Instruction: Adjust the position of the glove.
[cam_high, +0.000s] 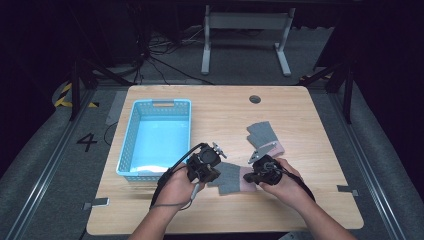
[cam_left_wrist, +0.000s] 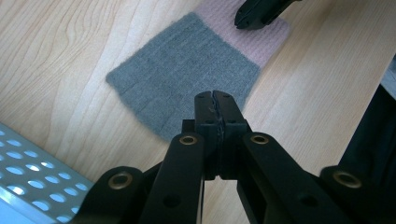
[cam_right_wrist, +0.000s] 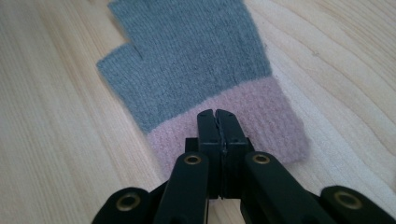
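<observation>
Both jaw pairs pressed together, empty. Left gripper (cam_left_wrist: 215, 100) at near glove's (cam_high: 231, 178) grey end, right gripper (cam_right_wrist: 218, 119) at pink cuff, by tabletop's front edge. Spread jaws first, pinch both ends evenly, lift level toward basket (cam_high: 131, 137).

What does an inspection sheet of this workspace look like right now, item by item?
Surface: wooden table, with a round grommet hole.
Job's things: near glove, grey with pink cuff, flat between the grippers; far glove, same colours, flat; blue basket, a pale sheet lining its floor.
Clutter: nothing seen.
Grippers: left gripper shut over the near glove's grey end; right gripper shut over its pink cuff.
Cables: black cable trailing from the left gripper.
Surroundings: white table frame, floor cables.
</observation>
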